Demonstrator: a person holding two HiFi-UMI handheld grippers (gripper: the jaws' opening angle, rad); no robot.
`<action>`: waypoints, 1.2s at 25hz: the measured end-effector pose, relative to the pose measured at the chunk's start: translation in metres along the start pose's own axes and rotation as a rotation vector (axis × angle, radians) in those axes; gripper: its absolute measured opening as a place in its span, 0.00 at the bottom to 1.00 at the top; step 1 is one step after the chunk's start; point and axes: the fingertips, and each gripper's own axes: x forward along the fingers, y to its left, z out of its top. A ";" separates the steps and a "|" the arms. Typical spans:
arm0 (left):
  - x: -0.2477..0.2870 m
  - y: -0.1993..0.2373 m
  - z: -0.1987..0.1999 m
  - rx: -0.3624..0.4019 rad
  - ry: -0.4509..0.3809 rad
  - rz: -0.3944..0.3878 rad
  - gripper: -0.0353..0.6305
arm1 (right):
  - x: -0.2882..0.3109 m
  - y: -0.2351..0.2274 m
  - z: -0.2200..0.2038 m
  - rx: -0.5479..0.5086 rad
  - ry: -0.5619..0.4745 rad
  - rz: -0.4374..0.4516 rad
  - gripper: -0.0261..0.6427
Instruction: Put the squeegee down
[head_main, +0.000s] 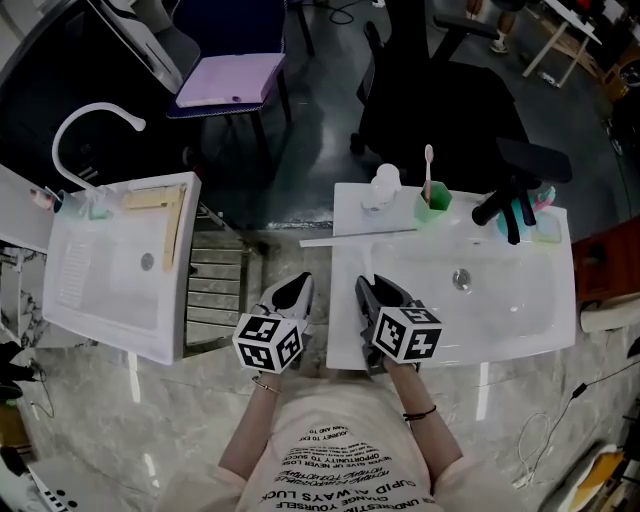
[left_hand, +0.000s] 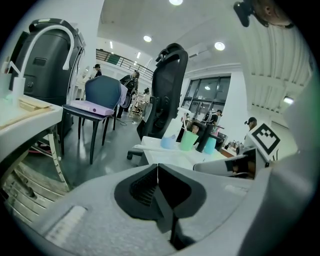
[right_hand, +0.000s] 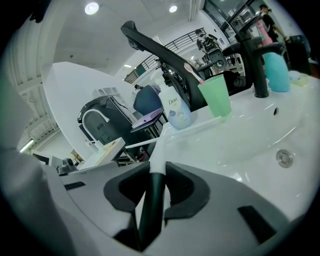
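Note:
The squeegee (head_main: 358, 238) has a thin white blade and a dark grip. Its blade stretches across the left rear deck of the white sink (head_main: 520, 335), in front of the bottle. My right gripper (head_main: 372, 292) is shut on the dark grip. In the right gripper view the squeegee's grip (right_hand: 151, 200) runs between the jaws of my right gripper (right_hand: 156, 175) and its white stem leads out to the blade. Whether the blade touches the deck I cannot tell. My left gripper (head_main: 295, 292) hovers beside the sink's left edge. In the left gripper view my left gripper (left_hand: 158, 172) is shut with nothing in it.
On the sink's rear deck stand a white bottle (head_main: 382, 187), a green cup with a toothbrush (head_main: 432, 203), a black faucet (head_main: 505, 205) and a teal cup (head_main: 530, 208). A second basin (head_main: 110, 270) with a white faucet is at the left. Chairs stand behind.

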 end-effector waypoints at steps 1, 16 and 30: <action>0.001 0.000 -0.001 -0.003 0.004 -0.001 0.09 | 0.001 -0.001 -0.001 0.001 0.004 -0.003 0.18; 0.002 0.003 -0.009 -0.006 0.048 -0.028 0.09 | 0.006 -0.004 -0.015 -0.019 0.051 -0.068 0.18; 0.008 0.003 -0.010 0.014 0.087 -0.090 0.09 | 0.008 -0.004 -0.015 -0.071 0.054 -0.132 0.18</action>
